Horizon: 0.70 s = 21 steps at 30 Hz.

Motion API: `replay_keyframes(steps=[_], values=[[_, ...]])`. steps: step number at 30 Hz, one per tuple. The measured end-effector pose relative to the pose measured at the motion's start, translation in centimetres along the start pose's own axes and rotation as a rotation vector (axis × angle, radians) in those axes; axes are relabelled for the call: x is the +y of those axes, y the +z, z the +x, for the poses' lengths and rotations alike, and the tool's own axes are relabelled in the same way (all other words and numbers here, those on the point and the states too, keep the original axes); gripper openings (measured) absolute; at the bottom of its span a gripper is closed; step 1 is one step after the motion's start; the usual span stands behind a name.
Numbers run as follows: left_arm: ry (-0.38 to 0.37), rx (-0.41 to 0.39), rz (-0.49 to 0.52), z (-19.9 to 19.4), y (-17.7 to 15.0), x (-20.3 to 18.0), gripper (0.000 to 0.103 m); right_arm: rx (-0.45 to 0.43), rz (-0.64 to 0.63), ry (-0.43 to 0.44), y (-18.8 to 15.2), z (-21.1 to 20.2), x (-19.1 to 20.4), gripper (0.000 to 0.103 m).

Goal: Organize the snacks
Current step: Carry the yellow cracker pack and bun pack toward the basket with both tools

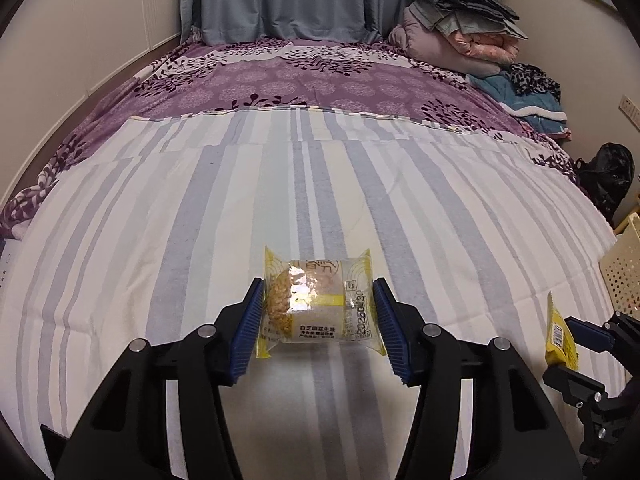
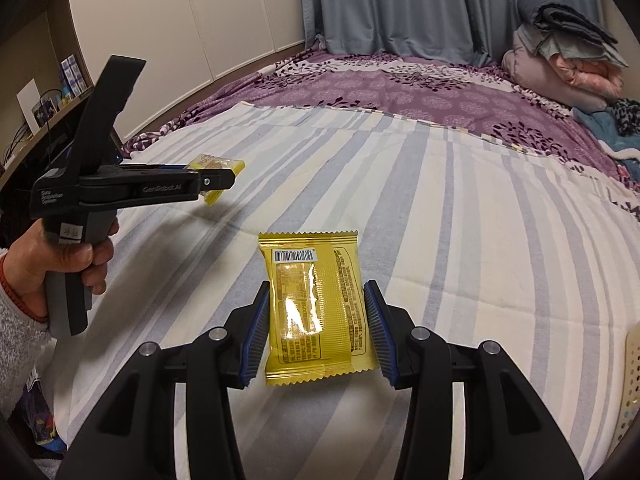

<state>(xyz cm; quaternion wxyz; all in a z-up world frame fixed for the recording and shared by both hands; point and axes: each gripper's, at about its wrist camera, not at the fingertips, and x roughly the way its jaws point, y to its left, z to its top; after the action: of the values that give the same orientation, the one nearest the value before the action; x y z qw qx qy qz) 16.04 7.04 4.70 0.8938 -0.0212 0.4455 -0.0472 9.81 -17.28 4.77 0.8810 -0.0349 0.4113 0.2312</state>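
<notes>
A round sesame-peanut pastry in a clear and yellow wrapper (image 1: 316, 304) hangs just above the striped sheet (image 1: 160, 240), with my left gripper (image 1: 319, 292) shut on its two ends. From the right wrist view, that left gripper (image 2: 230, 179) is carried by a hand (image 2: 68, 256), and the pastry (image 2: 218, 165) pokes out past its fingers. My right gripper (image 2: 316, 286) is shut on a flat yellow snack packet (image 2: 316, 308), barcode side up, lifted off the bed. The same packet (image 1: 560, 336) and right gripper (image 1: 578, 334) appear at the left wrist view's right edge.
A cream perforated basket (image 1: 626, 272) stands at the bed's right edge, also seen as the basket (image 2: 632, 380) in the right wrist view. Folded blankets (image 1: 460, 28) pile up at the far right corner. A black bag (image 1: 608, 176) sits beside the bed. A shelf (image 2: 48, 96) lines the left wall.
</notes>
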Motion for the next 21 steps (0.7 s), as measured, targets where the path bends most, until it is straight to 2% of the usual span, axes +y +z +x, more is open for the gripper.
replay_keyframes(steps=[21], values=[[-0.116,-0.066,0.185,-6.6,-1.1,-11.5,0.056,-0.175,0.149,-0.106,-2.5,-9.6,-6.4,0.046]])
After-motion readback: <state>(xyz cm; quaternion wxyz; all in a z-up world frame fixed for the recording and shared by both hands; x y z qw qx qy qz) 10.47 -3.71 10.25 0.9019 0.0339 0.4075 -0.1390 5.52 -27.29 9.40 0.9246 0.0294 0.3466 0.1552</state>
